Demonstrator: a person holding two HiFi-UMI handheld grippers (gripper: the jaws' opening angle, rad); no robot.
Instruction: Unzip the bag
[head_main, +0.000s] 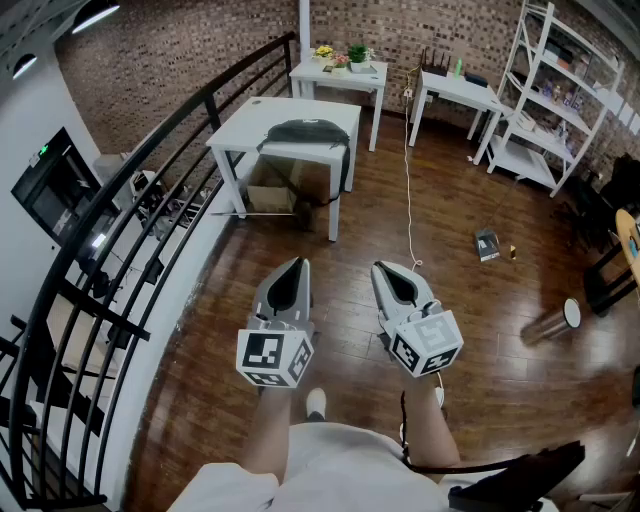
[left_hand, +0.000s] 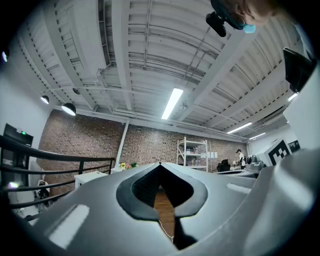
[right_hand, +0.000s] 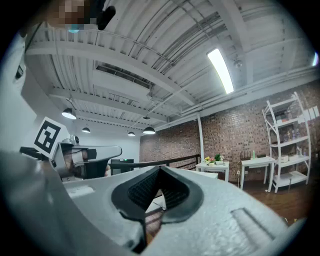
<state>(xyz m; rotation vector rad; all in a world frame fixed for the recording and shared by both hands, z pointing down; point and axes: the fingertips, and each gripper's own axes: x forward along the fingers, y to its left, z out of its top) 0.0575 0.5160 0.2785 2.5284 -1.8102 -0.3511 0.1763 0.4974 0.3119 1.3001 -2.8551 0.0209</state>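
A dark grey bag (head_main: 306, 132) lies on a white table (head_main: 262, 124) far ahead, with a strap hanging over the table's front edge. My left gripper (head_main: 296, 263) and right gripper (head_main: 381, 268) are held side by side over the wooden floor, well short of the table. Both are shut with nothing between the jaws. In the left gripper view the left gripper (left_hand: 160, 164) has its tips together and points at the ceiling and brick wall. The right gripper (right_hand: 160, 168) looks the same in the right gripper view.
A black railing (head_main: 120, 210) runs along the left. A cardboard box (head_main: 268, 187) sits under the table. Two more white tables (head_main: 338, 72) (head_main: 462, 92) and a white shelf unit (head_main: 560, 90) stand at the back. A white cable (head_main: 408, 190) and small items (head_main: 487, 245) lie on the floor.
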